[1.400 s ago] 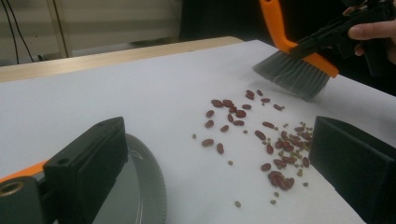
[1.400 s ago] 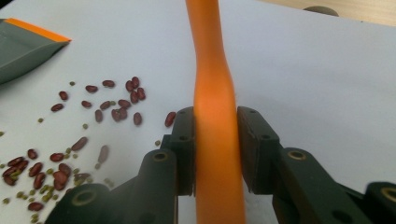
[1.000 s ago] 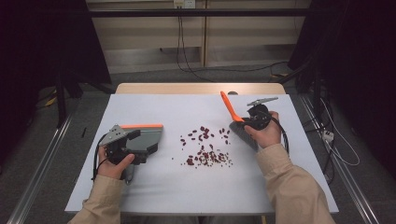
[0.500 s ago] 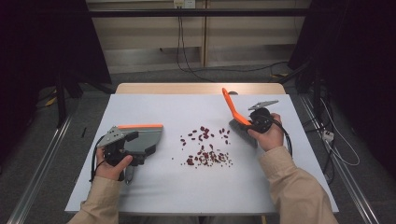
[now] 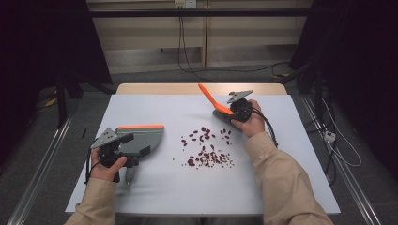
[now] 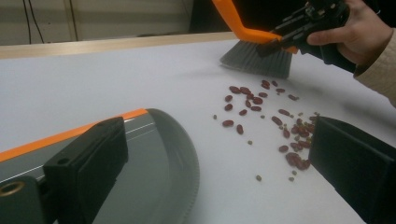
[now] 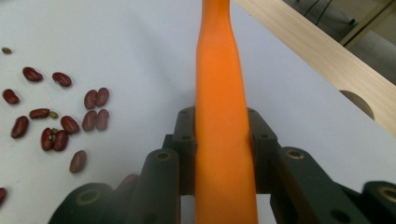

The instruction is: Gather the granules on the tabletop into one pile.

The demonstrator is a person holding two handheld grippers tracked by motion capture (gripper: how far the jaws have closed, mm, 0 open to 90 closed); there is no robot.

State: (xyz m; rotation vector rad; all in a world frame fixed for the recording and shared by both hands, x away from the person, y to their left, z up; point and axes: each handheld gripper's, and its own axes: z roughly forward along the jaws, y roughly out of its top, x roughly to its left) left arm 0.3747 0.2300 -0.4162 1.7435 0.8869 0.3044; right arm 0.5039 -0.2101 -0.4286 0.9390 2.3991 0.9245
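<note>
Orange plastic fills the grip of the right tool (image 7: 219, 154): its two black jaws are clamped on the handle of a small brush (image 5: 211, 99), which rises up and away from the hand. In the high view this tool (image 5: 233, 112) sits at the far right of the tabletop (image 5: 155, 192), with the brush's grey bristles (image 6: 256, 59) down on the white surface just behind the scattered beans (image 5: 206, 147). The nearest beans lie just beside the bristles; the rest spread toward the person in a loose patch, thickest at the near edge.

Across the patch, the left tool (image 5: 123, 149) holds a grey dustpan (image 5: 143, 140) with an orange strip along its back edge. One jaw lies on the pan's inner face, but the other stands apart over the beans in the left gripper view, so I cannot tell how firmly the pan is pinched. The pan lies on the tabletop, its curved lip facing the beans and well apart from them.
</note>
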